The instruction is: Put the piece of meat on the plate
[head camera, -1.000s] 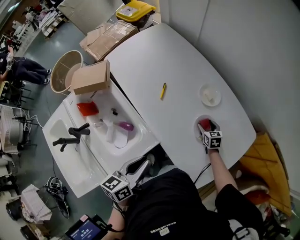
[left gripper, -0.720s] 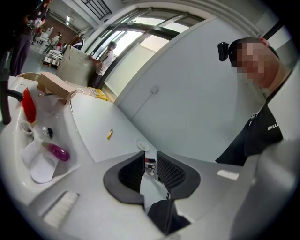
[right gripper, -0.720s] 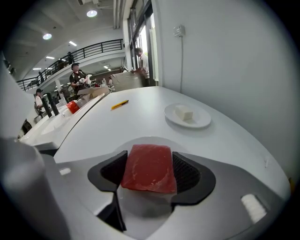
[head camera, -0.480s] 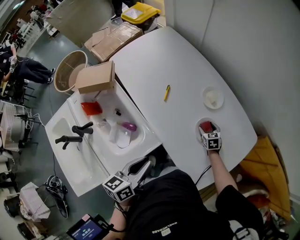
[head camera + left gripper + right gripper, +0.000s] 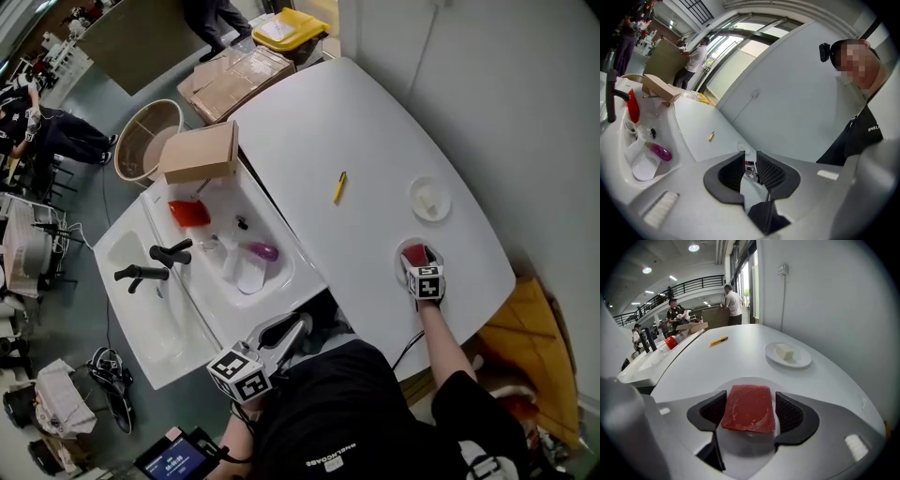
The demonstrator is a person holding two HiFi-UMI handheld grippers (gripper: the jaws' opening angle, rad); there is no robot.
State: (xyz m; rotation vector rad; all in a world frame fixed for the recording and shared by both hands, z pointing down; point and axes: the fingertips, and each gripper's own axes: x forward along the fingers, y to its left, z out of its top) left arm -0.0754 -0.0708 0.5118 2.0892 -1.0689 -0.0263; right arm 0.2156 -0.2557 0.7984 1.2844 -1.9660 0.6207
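Head view: the right tool [image 5: 418, 261] reaches over the near right corner of the white desk [image 5: 328, 122]. A flat red piece of meat [image 5: 413, 252] sits at its tips, over a small round white plate [image 5: 397, 251]. Beyond the tool tips lies a second white saucer [image 5: 429, 199], and farther out to the tool's left a yellow pen [image 5: 339, 187]. The left tool [image 5: 286, 330] hangs off the desk's near edge, beside a white sink unit [image 5: 187, 309], well apart from the meat.

Left gripper view: the left tool [image 5: 750, 161] has its dark ribbed jaws a narrow slit apart with nothing between them. Far ahead, through the slit, a speck of red shows on the desk. To the tool's left a purple oblong object [image 5: 661, 152] lies in the sink basin.

Right gripper view: the right tool [image 5: 751, 395] is clamped on the piece of meat [image 5: 749, 409]. Its two ribbed pads stand against the slab's side edges, though on the right a hairline of white shows. The meat is a rectangular slab, deep red with faint pale streaks and a smooth top. It lies flat over the white plate [image 5: 740, 380], whose rim curves just ahead of the tips. Farther ahead, to the tool's right, the saucer [image 5: 799, 361] carries a pale cube [image 5: 784, 351].
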